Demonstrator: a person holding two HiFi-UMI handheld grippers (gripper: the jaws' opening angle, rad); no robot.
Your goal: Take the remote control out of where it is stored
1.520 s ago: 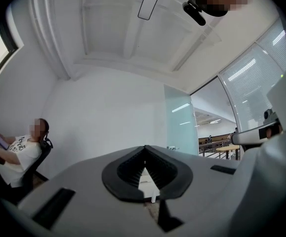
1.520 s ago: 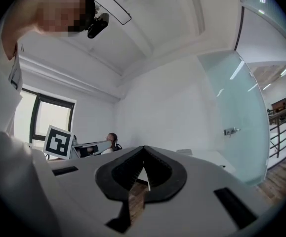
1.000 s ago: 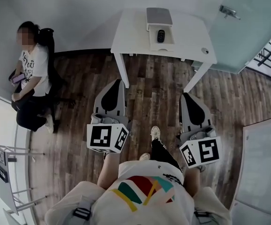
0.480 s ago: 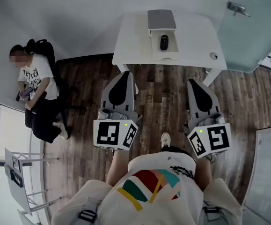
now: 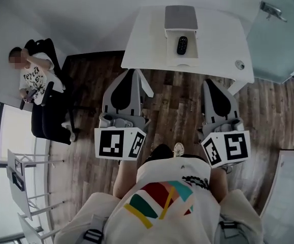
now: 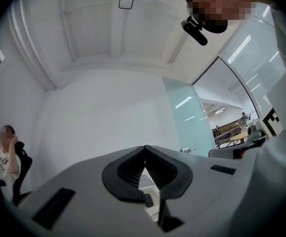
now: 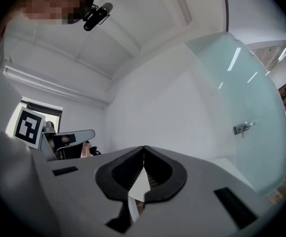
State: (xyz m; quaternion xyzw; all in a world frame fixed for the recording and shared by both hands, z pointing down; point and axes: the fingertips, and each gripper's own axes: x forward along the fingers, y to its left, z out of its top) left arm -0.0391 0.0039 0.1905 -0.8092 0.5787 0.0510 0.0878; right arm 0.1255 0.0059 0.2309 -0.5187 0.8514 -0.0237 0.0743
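Note:
A black remote control (image 5: 182,45) lies in an open white drawer (image 5: 181,61) that sticks out of a small grey-topped box (image 5: 181,18) on a white table (image 5: 141,39). My left gripper (image 5: 132,72) is shut and empty, its tip just short of the table's near edge, left of the drawer. My right gripper (image 5: 210,81) is also shut and empty, over the floor to the right of the drawer. In the left gripper view the remote control (image 6: 147,199) shows small through the gap below the shut left gripper (image 6: 144,146). The right gripper (image 7: 143,147) points at the white wall and table.
A person (image 5: 35,80) sits on a black chair by the left wall. A frosted glass door (image 5: 284,29) stands at the right. A small round thing (image 5: 239,64) lies on the table's right side. A white panel (image 5: 289,197) is at lower right, a metal rack (image 5: 20,182) at lower left.
The table and drawer have come closer in the head view. Both grippers have moved forward toward the table's near edge and stayed shut.

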